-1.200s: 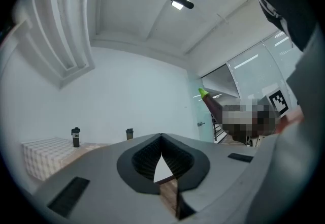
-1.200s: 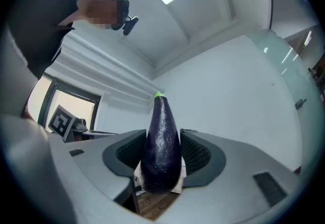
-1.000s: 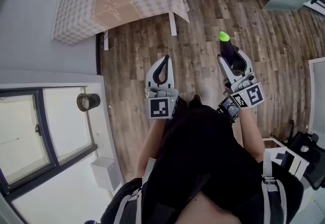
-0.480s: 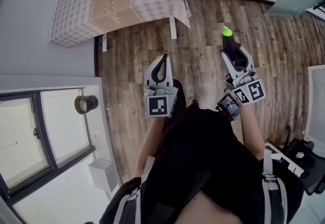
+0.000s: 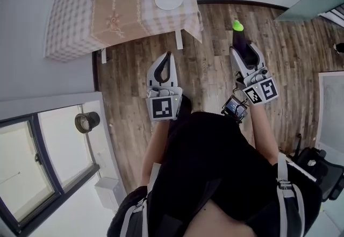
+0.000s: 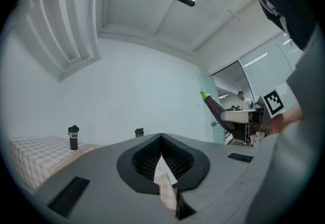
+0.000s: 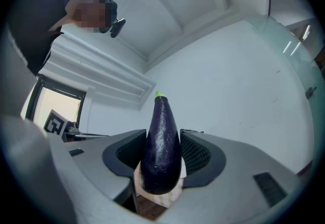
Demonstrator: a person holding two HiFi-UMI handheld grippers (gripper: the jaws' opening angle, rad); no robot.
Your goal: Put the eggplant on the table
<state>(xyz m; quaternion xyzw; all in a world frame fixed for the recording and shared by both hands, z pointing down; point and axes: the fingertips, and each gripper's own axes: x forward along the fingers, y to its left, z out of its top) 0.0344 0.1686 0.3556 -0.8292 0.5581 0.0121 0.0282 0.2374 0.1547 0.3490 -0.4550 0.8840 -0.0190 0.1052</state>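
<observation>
The right gripper (image 5: pixel 246 54) pointed roughly level toward the far checked worktop (image 5: pixel 70 31), fingers clamped on the purple eggplant (image 5: pixel 239 42), while the left gripper (image 5: pixel 167 57) alongside kept its fingers pressed together, empty.

The eggplant (image 7: pixel 161 147) is dark purple and shiny, long, and fat at one end, with a small bright green tip. Its fat end is squeezed between the jaws of the right gripper (image 5: pixel 245 54) (the green tip pokes out in front). It hangs over the wood floor (image 5: pixel 209 69). The table (image 5: pixel 70 31), under a pink checked cloth, stands well apart from it.
</observation>
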